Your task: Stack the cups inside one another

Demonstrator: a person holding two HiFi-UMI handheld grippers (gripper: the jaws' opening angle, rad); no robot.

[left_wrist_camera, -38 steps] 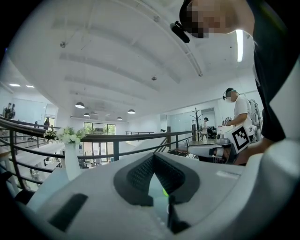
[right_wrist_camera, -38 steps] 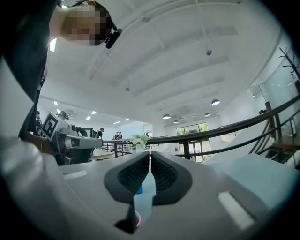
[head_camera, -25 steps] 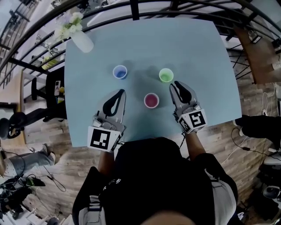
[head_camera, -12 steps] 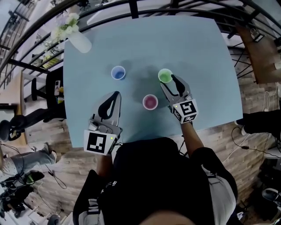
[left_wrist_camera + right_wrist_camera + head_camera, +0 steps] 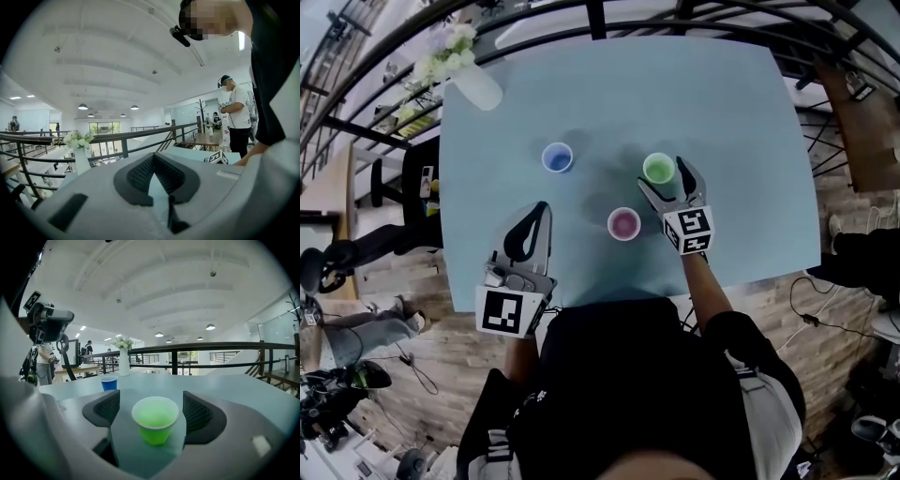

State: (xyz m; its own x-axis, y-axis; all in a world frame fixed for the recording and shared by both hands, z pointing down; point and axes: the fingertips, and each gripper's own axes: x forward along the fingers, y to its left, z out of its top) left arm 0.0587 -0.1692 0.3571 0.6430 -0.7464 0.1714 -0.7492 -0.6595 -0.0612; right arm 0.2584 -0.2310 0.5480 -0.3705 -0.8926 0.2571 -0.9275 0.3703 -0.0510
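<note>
Tabletop [image 5: 722,112]: green cup [image 5: 155,420] between just-opened fingers [image 5: 200,414]

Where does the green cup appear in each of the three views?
Head view: green cup, right of centre.
Left gripper view: not in it.
Right gripper view: low centre, untouched between the jaws of the right gripper, which have just been opening.
Shared landmark: flower vase, upper left in the head view, left of centre in both gripper views.
</note>
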